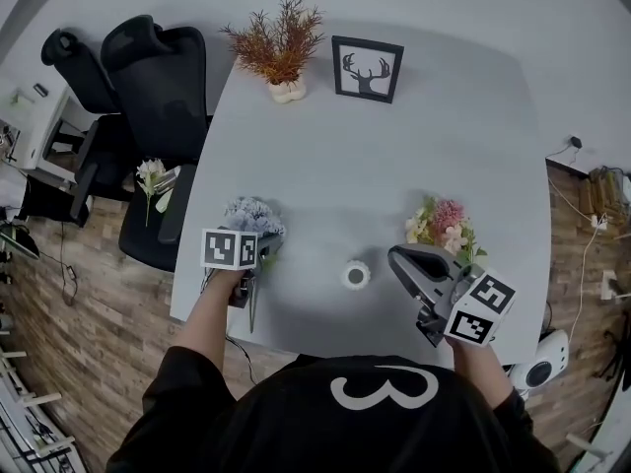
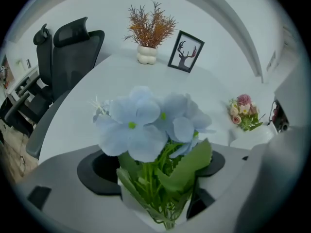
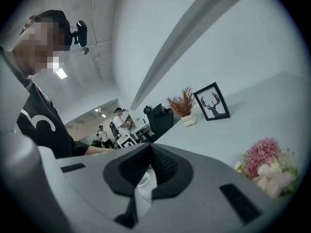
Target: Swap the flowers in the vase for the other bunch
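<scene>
Bunch (image 2: 150, 125) of rounded, pale-blue petals

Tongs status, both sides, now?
Left tongs: open, stems of the blue flower bunch between them, not gripped.
Right tongs: closed, holding nothing.

Bunch (image 2: 150, 123) mid-frame, left gripper view: pale blue petals, green leaves. Second bunch (image 1: 441, 227), right of head view: pink, cream, green. Vase (image 1: 356, 275) white. Table (image 1: 345, 166) pale grey. Upper-centre plant (image 1: 281, 37) rust-orange, pot (image 1: 287, 91) cream. Picture frame (image 1: 367, 69) black, black deer on white. Chairs (image 1: 148, 106) black. Floor (image 1: 99, 333) brown wood-plank.
</scene>
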